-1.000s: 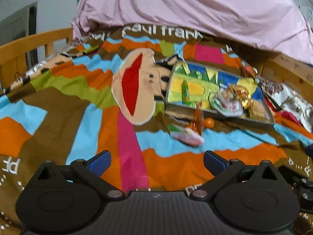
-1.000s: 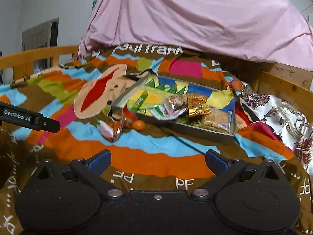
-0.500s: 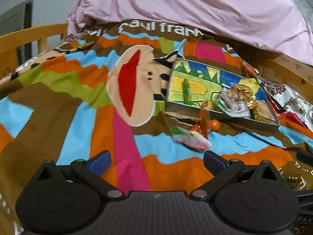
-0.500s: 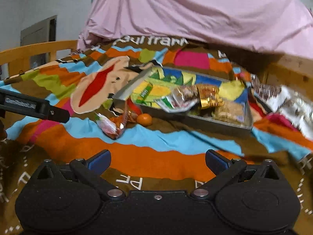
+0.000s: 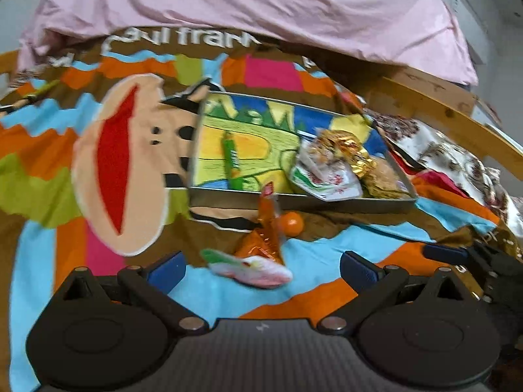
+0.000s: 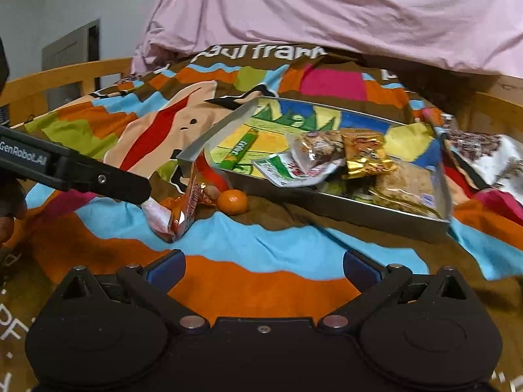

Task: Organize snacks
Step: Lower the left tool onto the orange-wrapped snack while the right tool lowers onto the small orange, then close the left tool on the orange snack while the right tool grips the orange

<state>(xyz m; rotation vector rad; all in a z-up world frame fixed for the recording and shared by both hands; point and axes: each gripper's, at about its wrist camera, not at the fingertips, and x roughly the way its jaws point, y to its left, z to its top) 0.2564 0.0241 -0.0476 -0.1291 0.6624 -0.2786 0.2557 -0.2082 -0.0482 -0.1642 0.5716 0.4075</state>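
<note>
The left gripper (image 5: 263, 268) stands wide open and empty, its blue pads (image 5: 166, 266) spread on either side of a pink-and-white snack packet (image 5: 253, 268) that lies on the blue stripe of the blanket (image 5: 42, 176). Half a second ago that packet sat clearly ahead of the pads; now it lies level with them, so the gripper has come forward and down onto it, and the view is blurred with motion. Just behind the packet an orange wrapper (image 5: 266, 228) stands tilted up, and a small orange fruit (image 5: 292, 223) rests beside it, close to the front wall of the metal tray (image 5: 327, 202). Inside the tray a green stick pack (image 5: 232, 160) lies on the left, with a white-and-green packet (image 5: 327, 181) and a gold wrapper (image 5: 346, 150) heaped on the right.

The right gripper (image 6: 264, 269) is also spread wide with nothing between its pads (image 6: 165, 268), hovering over the orange stripe. In its view the left gripper's black finger (image 6: 108, 181) now reaches to the pink packet (image 6: 156, 217), farther in than before, with the orange wrapper (image 6: 189, 202) and the fruit (image 6: 232, 201) just right of it. The tray (image 6: 343, 210) sits nearer and larger than a moment ago. A pink sheet (image 6: 327, 9) covers the far end of the bed.
</note>
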